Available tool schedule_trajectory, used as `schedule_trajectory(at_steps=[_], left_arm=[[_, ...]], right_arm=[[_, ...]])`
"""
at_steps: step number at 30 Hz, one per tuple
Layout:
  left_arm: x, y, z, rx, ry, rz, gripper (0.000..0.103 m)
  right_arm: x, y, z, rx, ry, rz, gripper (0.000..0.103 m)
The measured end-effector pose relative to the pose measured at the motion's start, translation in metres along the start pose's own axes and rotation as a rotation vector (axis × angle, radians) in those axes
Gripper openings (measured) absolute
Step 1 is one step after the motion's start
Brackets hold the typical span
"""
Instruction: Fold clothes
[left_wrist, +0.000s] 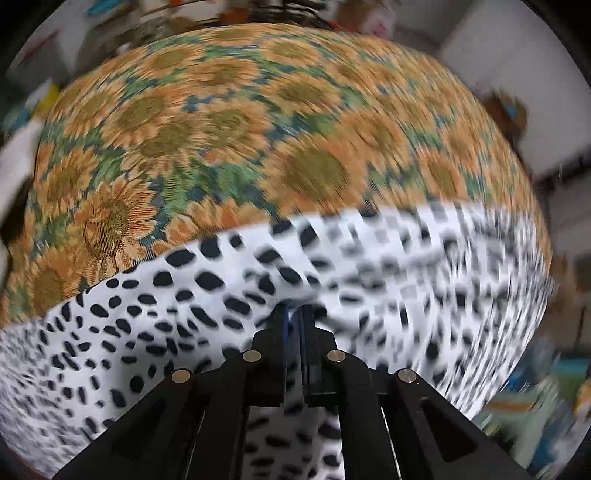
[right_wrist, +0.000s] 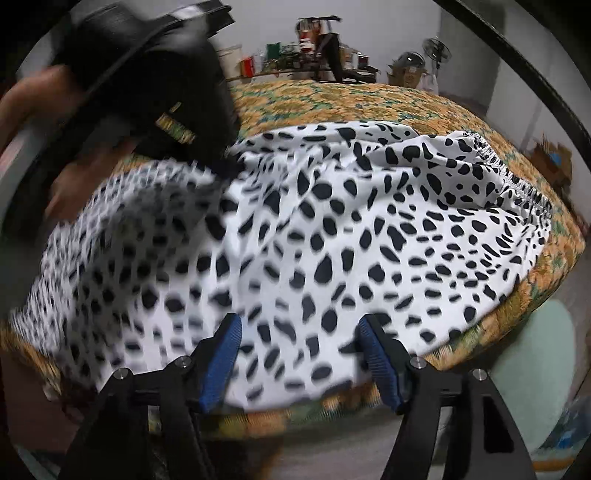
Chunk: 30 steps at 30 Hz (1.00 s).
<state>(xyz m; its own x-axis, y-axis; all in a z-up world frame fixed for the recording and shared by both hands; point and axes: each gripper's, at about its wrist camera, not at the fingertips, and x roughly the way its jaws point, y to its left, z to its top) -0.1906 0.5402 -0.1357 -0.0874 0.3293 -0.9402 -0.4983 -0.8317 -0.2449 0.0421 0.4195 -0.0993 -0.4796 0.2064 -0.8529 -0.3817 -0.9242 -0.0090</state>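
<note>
Blue ribbed pads (right_wrist: 221, 362) of the right gripper (right_wrist: 301, 354) sit closest to the lens, spread well apart with nothing pinched; the near hem of the spotted garment (right_wrist: 332, 240) lies between and just under them, free. From the left wrist view, the left gripper (left_wrist: 294, 314) is clenched, its 2 jaws almost meeting on a tented ridge of the same white, black-spotted cloth, so it is grasping the garment.

Thin and limp, this fabric looks light and soft, and I judge it will sag, slide and crease rather than hold a line; a pinch at a hem or corner should carry it, and the gathered elastic waistband (right_wrist: 517, 181) offers the firmest edge.

Beyond the tongs the garment spreads across the sunflower-print bedspread (left_wrist: 221, 122), waistband toward the far right in the right wrist view. Farther off, a cluttered shelf (right_wrist: 314, 55) and a fan (right_wrist: 437, 50) stand against the wall.
</note>
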Motion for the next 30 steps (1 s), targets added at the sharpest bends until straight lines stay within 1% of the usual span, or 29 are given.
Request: schedule_trajectory(at_steps=[2, 5, 6, 7, 8, 9, 10, 11, 12, 13, 14, 15, 16, 18, 19, 20, 21, 23, 26, 27, 30], left_arm=[[0.001, 0.006, 0.011, -0.048, -0.014, -0.043, 0.005], [0.004, 0.01, 0.025, -0.07, -0.042, -0.076, 0.005], [0.001, 0.009, 0.022, -0.076, -0.054, -0.085, 0.005], [-0.001, 0.005, 0.016, -0.076, -0.061, -0.078, 0.006], [-0.004, -0.001, 0.007, -0.07, -0.064, -0.056, 0.006], [-0.009, -0.006, 0.001, -0.062, -0.07, -0.04, 0.006], [-0.016, -0.011, -0.007, -0.046, -0.08, -0.04, 0.013], [-0.022, -0.016, -0.013, -0.025, -0.088, -0.05, 0.02], [-0.025, -0.024, -0.013, -0.003, -0.09, -0.055, 0.036], [-0.028, -0.033, -0.013, 0.023, -0.088, -0.059, 0.04], [-0.031, -0.04, -0.018, 0.048, -0.09, -0.058, 0.04], [-0.034, -0.044, -0.027, 0.072, -0.094, -0.05, 0.04], [-0.037, -0.048, -0.035, 0.095, -0.098, -0.043, 0.04], [-0.02, -0.059, -0.033, 0.117, -0.092, -0.03, 0.04], [-0.018, -0.058, -0.046, 0.126, -0.077, -0.019, 0.04], [-0.016, -0.055, -0.057, 0.136, -0.072, -0.004, 0.04], [-0.005, -0.058, -0.053, 0.143, -0.085, 0.011, 0.04], [0.001, -0.056, -0.042, 0.114, -0.141, 0.039, 0.04], [0.006, -0.053, -0.022, 0.052, -0.174, 0.033, 0.04], [0.01, -0.054, -0.014, 0.052, -0.177, 0.043, 0.04], [0.019, -0.068, 0.003, 0.118, -0.193, 0.09, 0.04]], right_arm=[[0.0, 0.007, -0.01, -0.026, 0.022, -0.013, 0.07], [-0.003, 0.009, -0.015, -0.028, 0.017, -0.009, 0.071], [-0.007, 0.005, -0.014, -0.023, 0.025, 0.01, 0.066], [-0.014, -0.001, -0.013, -0.014, 0.032, 0.034, 0.057], [-0.022, -0.009, -0.011, -0.002, 0.016, 0.05, 0.054], [-0.032, -0.023, -0.01, 0.011, -0.015, 0.047, 0.056], [-0.04, -0.036, -0.005, 0.024, -0.05, 0.017, 0.062], [-0.044, -0.044, 0.0, 0.035, -0.078, -0.027, 0.063], [-0.042, -0.053, 0.008, 0.045, -0.087, -0.061, 0.064], [-0.037, -0.062, 0.016, 0.055, -0.09, -0.09, 0.064], [-0.032, -0.071, 0.025, 0.065, -0.093, -0.118, 0.063], [-0.023, -0.078, 0.032, 0.077, -0.083, -0.119, 0.062], [-0.012, -0.083, 0.038, 0.091, -0.067, -0.104, 0.058], [0.004, -0.093, 0.037, 0.119, -0.022, -0.106, 0.056], [0.007, -0.096, 0.032, 0.134, -0.014, -0.103, 0.056], [0.005, -0.098, 0.027, 0.151, -0.029, -0.093, 0.057], [0.002, -0.099, 0.023, 0.156, -0.037, -0.083, 0.057], [-0.006, -0.102, 0.015, 0.151, -0.037, -0.071, 0.057], [-0.006, -0.102, 0.002, 0.171, -0.034, -0.059, 0.058], [-0.009, -0.103, -0.005, 0.185, -0.031, -0.051, 0.058], [-0.018, -0.118, -0.021, 0.276, -0.027, 0.021, 0.059]])
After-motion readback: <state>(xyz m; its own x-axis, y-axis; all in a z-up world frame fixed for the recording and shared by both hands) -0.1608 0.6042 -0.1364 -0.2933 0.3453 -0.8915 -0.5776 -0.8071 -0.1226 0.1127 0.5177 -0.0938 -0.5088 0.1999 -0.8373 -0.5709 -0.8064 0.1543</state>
